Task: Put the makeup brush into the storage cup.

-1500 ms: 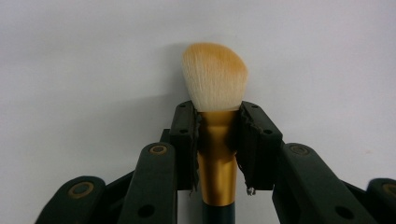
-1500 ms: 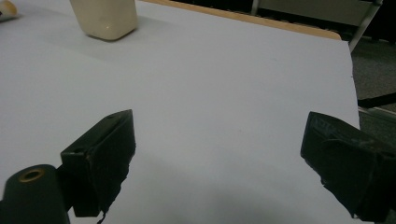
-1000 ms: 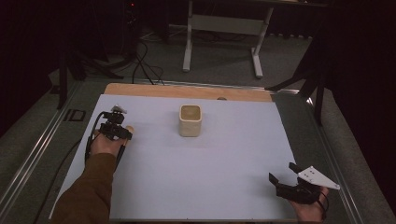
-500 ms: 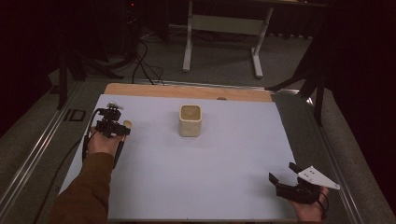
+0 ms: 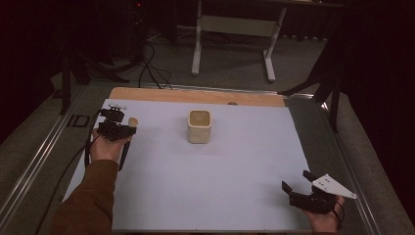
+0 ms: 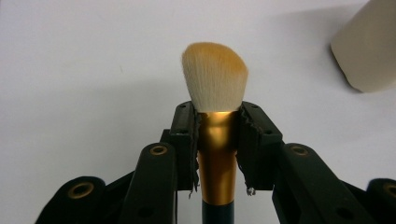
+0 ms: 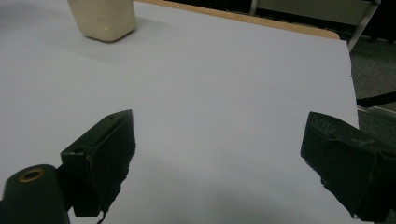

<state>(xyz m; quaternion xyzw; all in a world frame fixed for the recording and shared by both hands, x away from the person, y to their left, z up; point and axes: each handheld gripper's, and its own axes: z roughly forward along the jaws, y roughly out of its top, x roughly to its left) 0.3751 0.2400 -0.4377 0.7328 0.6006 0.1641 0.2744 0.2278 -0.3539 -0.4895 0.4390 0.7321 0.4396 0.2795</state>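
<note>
Two grippers at work around the cream cup point(image 5: 199, 126). Left gripper point(image 5: 126, 123) off to the cup's left, above the white mat point(image 5: 195, 186) — clamped tight on a makeup brush point(image 6: 215, 107), pads squeezing the gold ferrule, pale bristles poking out past the jaw tips toward the cup's side. Right gripper point(image 5: 299, 182) well apart from the cup, near the mat's front right corner — jaws spread wide, gripping nothing.

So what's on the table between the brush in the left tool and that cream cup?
Nothing: in the high view, only bare white table separates the brush, clamped in the left tool, from the cream cup.
</note>
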